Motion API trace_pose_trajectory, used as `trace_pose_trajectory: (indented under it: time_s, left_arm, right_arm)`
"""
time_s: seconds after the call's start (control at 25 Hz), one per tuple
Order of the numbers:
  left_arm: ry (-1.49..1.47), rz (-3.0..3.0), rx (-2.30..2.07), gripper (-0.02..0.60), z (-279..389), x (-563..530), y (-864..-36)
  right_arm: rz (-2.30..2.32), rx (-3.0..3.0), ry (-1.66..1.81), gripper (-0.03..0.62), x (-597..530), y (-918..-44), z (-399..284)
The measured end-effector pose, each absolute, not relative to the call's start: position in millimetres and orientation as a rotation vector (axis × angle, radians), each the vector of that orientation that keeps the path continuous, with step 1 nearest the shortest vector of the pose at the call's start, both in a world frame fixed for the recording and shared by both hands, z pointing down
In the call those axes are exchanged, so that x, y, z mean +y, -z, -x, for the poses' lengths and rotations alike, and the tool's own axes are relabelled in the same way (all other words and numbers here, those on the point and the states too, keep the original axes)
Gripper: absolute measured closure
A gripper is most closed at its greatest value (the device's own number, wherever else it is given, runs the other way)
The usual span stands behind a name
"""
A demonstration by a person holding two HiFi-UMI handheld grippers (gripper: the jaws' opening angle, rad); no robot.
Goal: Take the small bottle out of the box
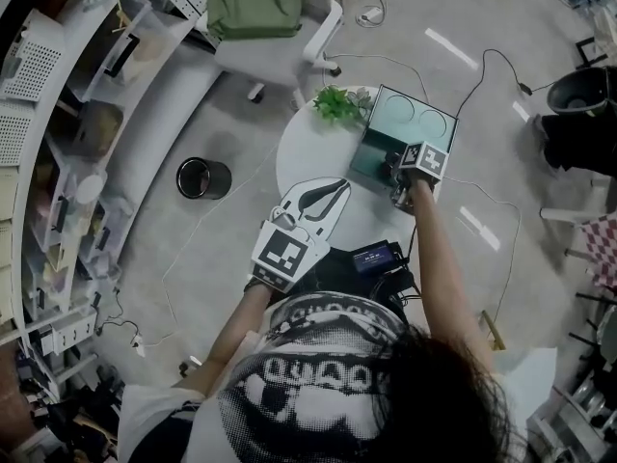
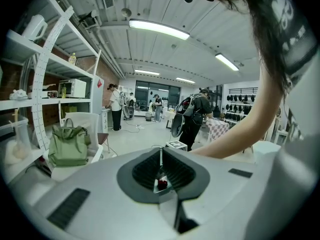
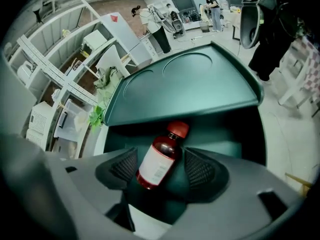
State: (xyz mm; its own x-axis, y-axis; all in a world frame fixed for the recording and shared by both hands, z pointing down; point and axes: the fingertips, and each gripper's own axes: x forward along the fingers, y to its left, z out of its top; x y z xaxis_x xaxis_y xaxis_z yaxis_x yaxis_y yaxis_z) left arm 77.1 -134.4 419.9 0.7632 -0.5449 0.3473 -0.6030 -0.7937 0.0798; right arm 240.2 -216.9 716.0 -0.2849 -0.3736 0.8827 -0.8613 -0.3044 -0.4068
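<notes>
A small brown bottle (image 3: 159, 160) with a red cap (image 3: 178, 129) and a white label lies tilted inside the teal box (image 3: 225, 136), whose lid (image 3: 185, 91) stands open behind it. My right gripper (image 3: 161, 168) reaches into the box with its jaws open on either side of the bottle; the pads (image 3: 200, 170) do not press on it. In the head view the right gripper (image 1: 395, 167) sits at the box (image 1: 371, 157) on the round white table (image 1: 304, 152). My left gripper (image 1: 339, 189) hovers over the table's near side; its pads (image 2: 160, 159) meet, with nothing held.
A small green plant (image 1: 339, 104) stands on the table just left of the box. A black device (image 1: 374, 256) lies at the table's near edge. On the floor are a black bucket (image 1: 203, 177) and cables. A chair holds a green bag (image 1: 253, 3).
</notes>
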Motion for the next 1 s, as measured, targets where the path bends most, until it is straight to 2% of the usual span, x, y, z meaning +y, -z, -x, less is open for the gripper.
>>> trace_pose_trajectory:
  time_s: [0.16, 0.44, 0.64, 1.0]
  left_arm:
    - [-0.534, -2.768, -0.940, 0.560, -68, -135, -425]
    - [-0.474, -2.730, -0.967, 0.560, -63, -134, -426]
    - [-0.480, -2.710, -0.974, 0.560, -57, -126, -430]
    - [-0.480, -2.674, -1.045, 0.560, -27, -120, -432]
  right_arm:
    - [-1.513, -1.458, -1.642, 0.296, -214, -722, -236]
    - [-1.507, -1.451, -1.561, 0.275, -220, -728, -230]
    - [-1.501, -1.441, -1.467, 0.319, -219, -727, -230]
    - [-1.498, -1.512, -1.793, 0.344, -203, -724, -223]
